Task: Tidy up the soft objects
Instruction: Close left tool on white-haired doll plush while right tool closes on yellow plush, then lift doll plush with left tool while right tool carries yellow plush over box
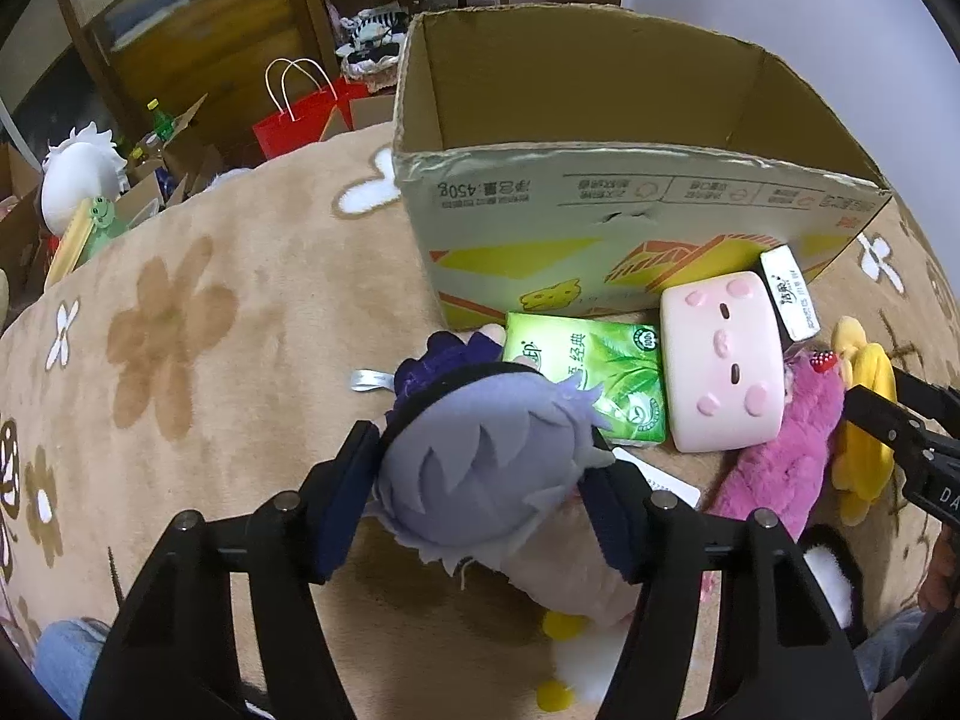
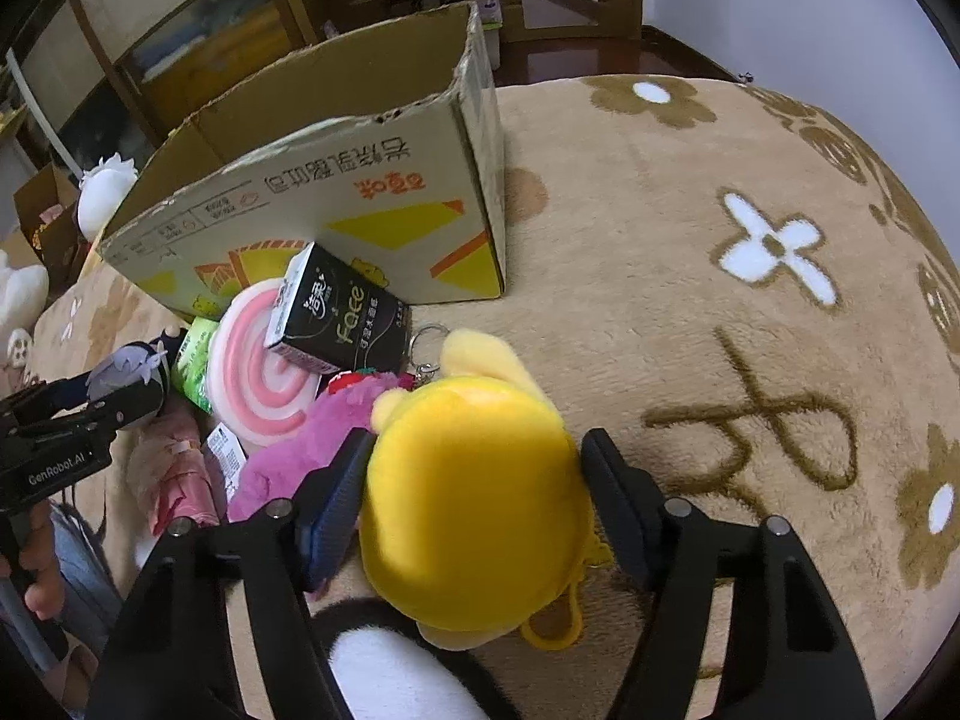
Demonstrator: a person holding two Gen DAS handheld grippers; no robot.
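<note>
Now the left tongs (image 1: 486,480) clamp the grey-haired doll (image 1: 480,468); the right tongs (image 2: 477,480) clamp the yellow plush (image 2: 474,498).

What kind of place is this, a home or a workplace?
Most likely a home room: a plush flower-patterned blanket covers the surface, wooden cabinets stand behind, and a red gift bag sits among clutter.

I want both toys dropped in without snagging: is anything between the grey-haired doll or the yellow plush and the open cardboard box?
Yes. The green tissue pack, pink squishy and black tissue pack lie against the cardboard box's near wall, which stands high. The grey-haired doll and yellow plush must be lifted over these.
</note>
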